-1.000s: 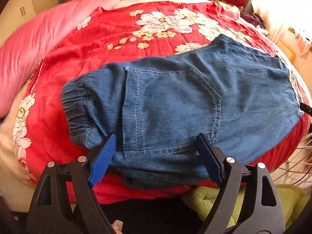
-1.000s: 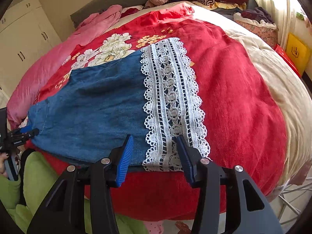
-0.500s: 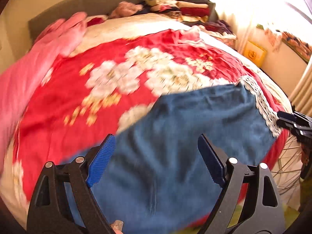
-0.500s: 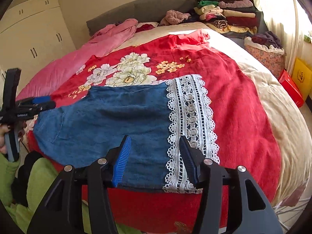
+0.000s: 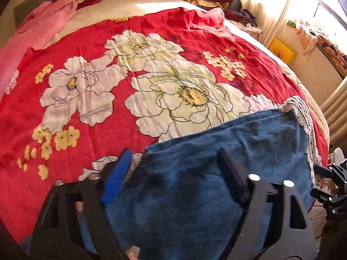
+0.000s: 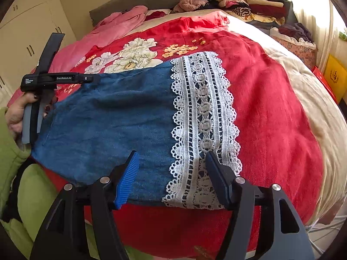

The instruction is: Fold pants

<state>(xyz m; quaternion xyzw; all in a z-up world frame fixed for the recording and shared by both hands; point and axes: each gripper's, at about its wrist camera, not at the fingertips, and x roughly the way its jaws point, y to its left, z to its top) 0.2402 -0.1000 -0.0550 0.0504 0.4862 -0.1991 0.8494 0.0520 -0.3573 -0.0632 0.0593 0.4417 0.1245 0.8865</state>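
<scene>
Pants [image 6: 112,125] flat on the near edge of the bed [image 6: 271,99], lace hem to the right.
Left gripper [image 5: 173,171] jaws have just been closing over the left denim edge, no pinch visible yet; right gripper [image 6: 171,173] jaws have just been opening, apart over the hem. Grab all layers at each end before folding.

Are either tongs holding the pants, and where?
Nothing yet: left tongs, just closing, straddle the pants' edge; right tongs, just opening, straddle the lace hem.

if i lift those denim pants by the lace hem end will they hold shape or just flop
The denim pants will likely flop: they lie flat and follow the curve of the red floral blanket. The lace hem is openwork, so it could snag or stretch. Stacked layers may slide apart unless they are pinched together.
</scene>
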